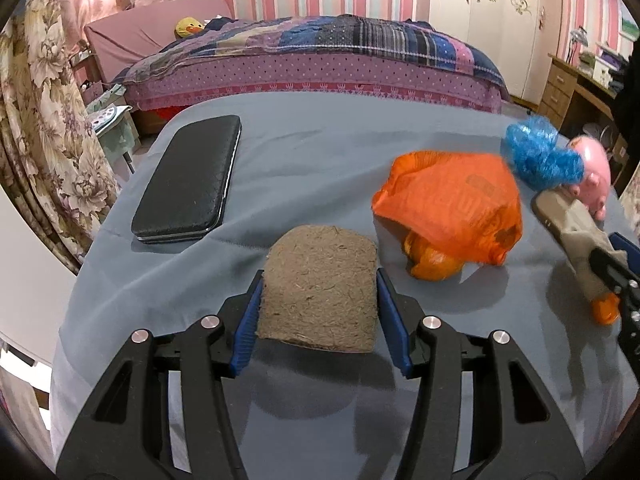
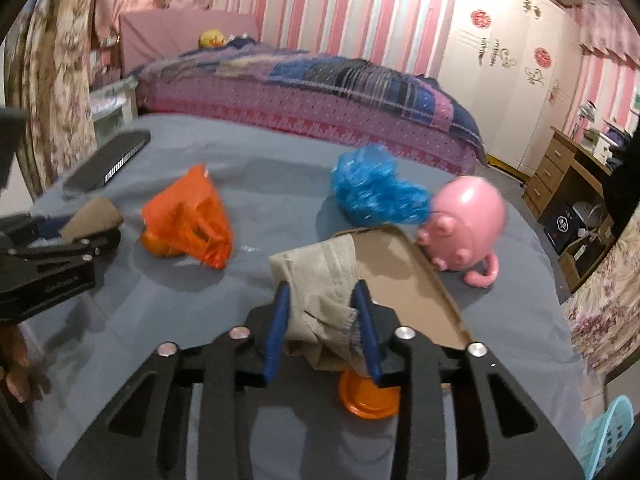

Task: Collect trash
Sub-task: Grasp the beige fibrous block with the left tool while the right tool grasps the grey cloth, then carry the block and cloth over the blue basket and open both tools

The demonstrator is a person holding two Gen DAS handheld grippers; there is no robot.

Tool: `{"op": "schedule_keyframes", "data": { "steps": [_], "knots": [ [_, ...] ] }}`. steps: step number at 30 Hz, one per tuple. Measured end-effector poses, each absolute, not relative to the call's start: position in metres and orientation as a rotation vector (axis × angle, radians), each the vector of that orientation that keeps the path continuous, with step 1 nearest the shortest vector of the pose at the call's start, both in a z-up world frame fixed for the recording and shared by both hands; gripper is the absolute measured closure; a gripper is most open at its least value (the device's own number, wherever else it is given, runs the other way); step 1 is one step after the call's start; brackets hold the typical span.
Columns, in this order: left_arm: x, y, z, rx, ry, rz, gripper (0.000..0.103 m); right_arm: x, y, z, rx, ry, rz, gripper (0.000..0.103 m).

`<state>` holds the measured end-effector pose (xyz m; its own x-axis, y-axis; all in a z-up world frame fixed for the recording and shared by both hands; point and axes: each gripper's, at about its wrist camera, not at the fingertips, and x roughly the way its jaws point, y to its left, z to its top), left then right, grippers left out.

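Observation:
My left gripper [image 1: 319, 286] is shut on a brown fibrous pad [image 1: 320, 288] and holds it above the grey tablecloth [image 1: 304, 160]; the pad also shows in the right wrist view [image 2: 92, 218]. My right gripper [image 2: 322, 302] is shut on a beige cloth piece [image 2: 324, 280], which also shows in the left wrist view [image 1: 580, 236]. An orange plastic bag [image 1: 448, 204] [image 2: 188, 216] lies between the grippers. A crumpled blue plastic bag [image 1: 540, 152] [image 2: 372, 188] lies further back. A brown cardboard piece [image 2: 404, 280] lies under the cloth.
A black case [image 1: 188, 180] lies at the table's left. A pink pig toy [image 2: 468, 220] sits at the right by the blue bag. An orange lid [image 2: 368, 396] lies under my right gripper. A blue basket [image 2: 608, 436] stands at the lower right. A bed [image 1: 320, 56] stands behind.

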<state>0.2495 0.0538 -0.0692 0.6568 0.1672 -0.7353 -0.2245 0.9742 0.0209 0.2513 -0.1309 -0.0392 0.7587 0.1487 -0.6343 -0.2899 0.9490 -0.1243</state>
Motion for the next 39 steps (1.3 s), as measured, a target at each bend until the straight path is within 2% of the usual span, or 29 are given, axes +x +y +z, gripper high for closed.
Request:
{"op": "schedule_keyframes", "data": {
  "steps": [6, 15, 28, 39],
  "knots": [
    [0.241, 0.032, -0.043, -0.076, 0.761, 0.173, 0.051, 0.228, -0.177, -0.013, -0.141, 0.612, 0.182, 0.073],
    [0.221, -0.056, -0.012, 0.000, 0.678, -0.002, 0.051, 0.177, -0.268, 0.005, -0.033, 0.577, 0.005, 0.073],
    [0.202, -0.168, -0.018, 0.081, 0.643, -0.202, 0.051, 0.115, -0.382, 0.010, -0.008, 0.531, -0.292, 0.073],
    [0.198, -0.210, -0.019, 0.055, 0.590, -0.248, 0.051, 0.100, -0.446, -0.004, 0.068, 0.522, -0.389, 0.073]
  ]
}}
